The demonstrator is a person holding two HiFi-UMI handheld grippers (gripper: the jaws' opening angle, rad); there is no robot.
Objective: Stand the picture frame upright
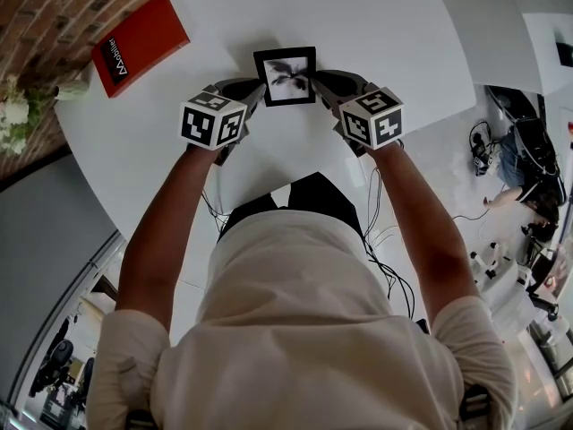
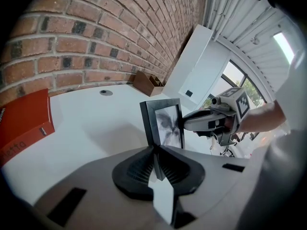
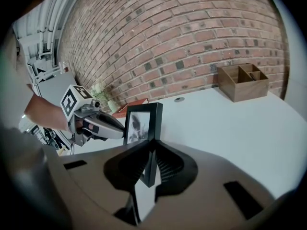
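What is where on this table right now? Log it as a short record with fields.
picture frame: black, held upright over the white table, print facing the person
left gripper: fingers shut on the frame's left edge
right gripper: fingers shut on the frame's right edge
frame's bottom edge: hidden; contact with the table cannot be told
red book: lying flat, far left of the table
wooden organiser: on the table by the brick wall

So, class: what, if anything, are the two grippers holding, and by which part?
The picture frame, held by both: the left gripper clamps its left edge, the right gripper its right edge.
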